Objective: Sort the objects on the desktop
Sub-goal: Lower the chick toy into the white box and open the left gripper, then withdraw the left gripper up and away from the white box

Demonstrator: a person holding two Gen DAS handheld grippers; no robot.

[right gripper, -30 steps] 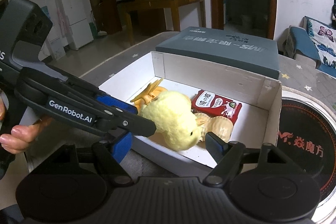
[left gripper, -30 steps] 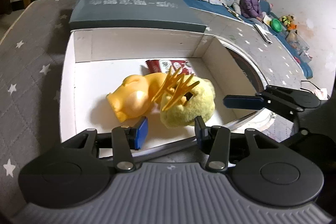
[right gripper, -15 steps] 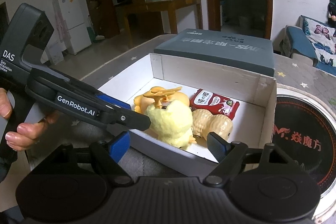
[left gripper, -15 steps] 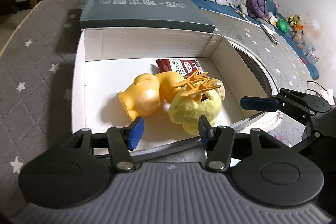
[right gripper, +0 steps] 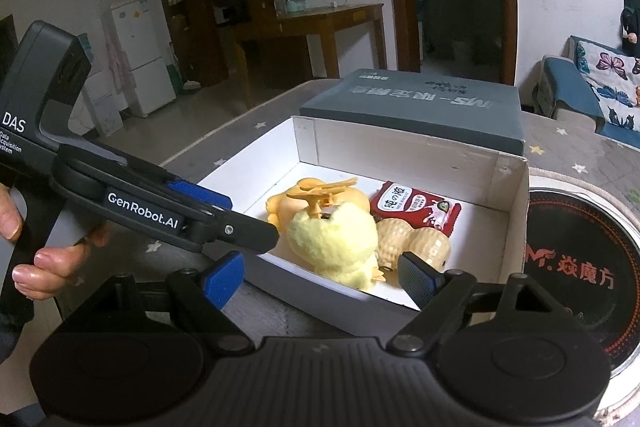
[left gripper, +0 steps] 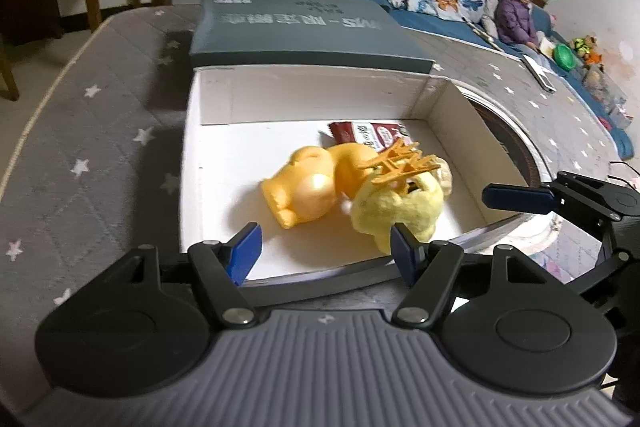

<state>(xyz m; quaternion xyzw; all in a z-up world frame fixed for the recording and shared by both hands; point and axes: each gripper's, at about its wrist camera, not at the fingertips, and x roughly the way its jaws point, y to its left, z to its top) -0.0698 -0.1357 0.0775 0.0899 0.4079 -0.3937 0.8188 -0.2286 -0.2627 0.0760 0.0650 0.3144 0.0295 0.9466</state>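
Both tongs are spread wide with nothing between the blue pads: the left gripper [left gripper: 326,251] sits at the bottom of its frame just short of the box's near edge, the right gripper [right gripper: 320,279] likewise. Just past them is one white cardboard box [left gripper: 192,155], open-topped, holding five things bunched toward the frame's centre-right: one fuzzy yellow plush duck [right gripper: 334,241] lying on its side, one smooth orange rubber toy [left gripper: 300,187] behind it, one spiky orange hair claw [left gripper: 400,163] resting on the plush, one ridged peanut-shaped toy [right gripper: 414,243], and one glossy red snack packet [right gripper: 414,207]. A grey lid [left gripper: 304,31] sits against the box's far wall, on a star-patterned grey cloth [left gripper: 100,147].
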